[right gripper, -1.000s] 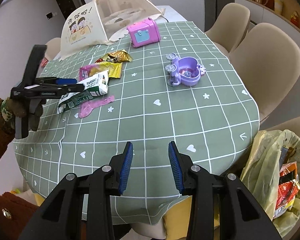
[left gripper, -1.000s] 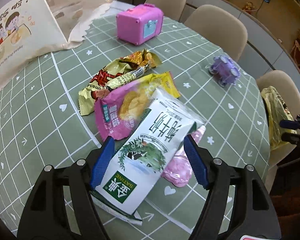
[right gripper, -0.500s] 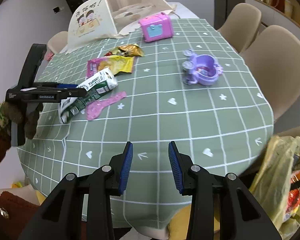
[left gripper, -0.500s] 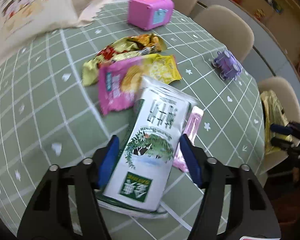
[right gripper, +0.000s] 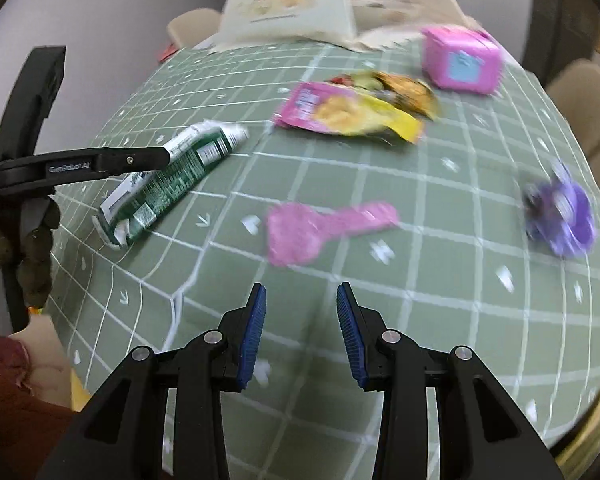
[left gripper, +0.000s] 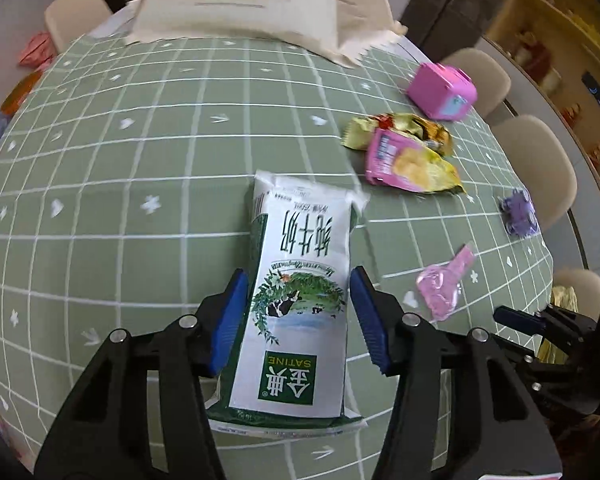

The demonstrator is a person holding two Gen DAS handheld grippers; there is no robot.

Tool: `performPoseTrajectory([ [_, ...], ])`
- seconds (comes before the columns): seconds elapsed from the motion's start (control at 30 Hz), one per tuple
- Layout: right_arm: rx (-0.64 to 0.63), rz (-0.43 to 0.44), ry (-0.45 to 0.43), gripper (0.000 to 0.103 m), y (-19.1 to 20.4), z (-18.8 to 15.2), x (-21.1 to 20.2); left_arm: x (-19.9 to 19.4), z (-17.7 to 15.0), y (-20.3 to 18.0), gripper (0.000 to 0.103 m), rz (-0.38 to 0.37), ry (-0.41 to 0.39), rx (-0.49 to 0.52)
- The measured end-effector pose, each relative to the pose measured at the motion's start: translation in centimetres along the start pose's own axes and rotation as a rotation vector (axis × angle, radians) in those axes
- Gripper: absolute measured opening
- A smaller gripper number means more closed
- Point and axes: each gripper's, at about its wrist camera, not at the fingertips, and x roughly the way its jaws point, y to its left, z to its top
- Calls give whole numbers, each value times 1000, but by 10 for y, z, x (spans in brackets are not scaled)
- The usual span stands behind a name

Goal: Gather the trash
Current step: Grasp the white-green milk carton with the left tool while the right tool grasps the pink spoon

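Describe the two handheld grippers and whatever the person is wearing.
Both are alike: the left gripper and right gripper have glossy black plastic arms with silver rivets and ribbed blue pads. Seen from the side, the left one bears small grey lettering. The hand on it wears a dark knit glove; a dark red sleeve shows below.

"SATINE" on milk carton [left gripper: 296, 312]; "GenRobot.AI" on left gripper [right gripper: 100, 166].

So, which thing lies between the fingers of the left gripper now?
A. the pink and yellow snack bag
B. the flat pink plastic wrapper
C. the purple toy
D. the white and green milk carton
D: in the left wrist view the white and green milk carton sits between the blue pads of the left gripper.
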Motion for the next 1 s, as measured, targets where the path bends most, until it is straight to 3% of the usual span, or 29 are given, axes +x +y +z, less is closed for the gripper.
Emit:
performPoseTrajectory([
  [0.17,-125,-83,-61,35,25,21,22,-9,-10,13,52,-50,-7,-42],
  [0.4,-237,-202,-25,35,23,13,30,-15,-19,22,56,-72,-20,-77],
  [0.5,-186,-265,-10,35,0,1,27,-13,-20,26,56,-84,-20,-93],
  [0.57,-100,-255,-13,35,-21,-7,19,-12,-21,24,56,-98,-19,-97],
  [0.7,110,-142,-35,37,-55,-18,9,-11,-21,20,56,-113,-17,-89],
  [0.77,199,-93,-61,43,-64,-20,7,-12,-21,19,57,-114,-17,-83],
  [0.83,250,-50,-86,63,-65,-20,8,-13,-20,18,57,-116,-19,-83],
  [0.87,268,-34,-103,68,-64,-20,9,-14,-20,19,57,-116,-21,-84],
  [0.93,252,-50,-106,79,-57,-17,14,-15,-19,19,57,-113,-26,-84],
  [1.0,222,-124,-90,79,-45,-10,21,-17,-19,20,57,-108,-32,-84],
])
